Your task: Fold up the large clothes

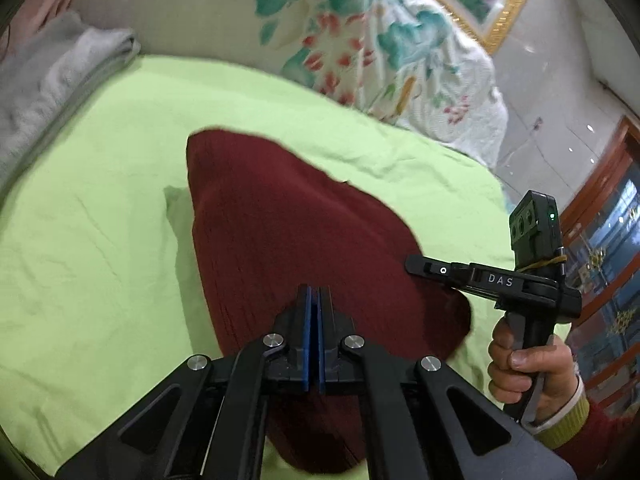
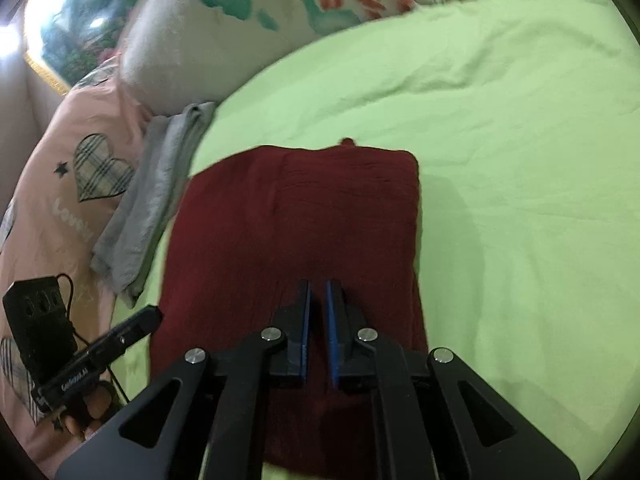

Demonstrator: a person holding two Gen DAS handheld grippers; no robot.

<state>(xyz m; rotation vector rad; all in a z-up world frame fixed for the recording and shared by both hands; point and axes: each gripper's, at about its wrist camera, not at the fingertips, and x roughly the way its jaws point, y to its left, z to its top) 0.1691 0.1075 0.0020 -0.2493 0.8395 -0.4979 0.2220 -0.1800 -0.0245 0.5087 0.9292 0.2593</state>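
A dark red knitted garment [image 1: 280,220] lies folded into a thick rectangle on the light green sheet [image 1: 100,200]. My left gripper [image 1: 315,288] hovers over its near part, blue pads pressed together with nothing between them. My right gripper [image 2: 318,282] points down at the same garment [image 2: 304,216]; its pads stand a sliver apart and no cloth shows between them. From the left wrist view the right gripper [image 1: 420,270] is side-on at the garment's right edge, held by a hand [image 1: 532,368]. The left gripper [image 2: 148,316] shows at the garment's left edge.
A folded grey cloth [image 2: 148,200] lies left of the garment beside pink bedding with a checked heart [image 2: 60,208]. A floral quilt [image 1: 380,40] is heaped at the far side of the bed. The green sheet [image 2: 520,160] stretches to the right. A wooden cabinet [image 1: 600,240] stands beyond the bed.
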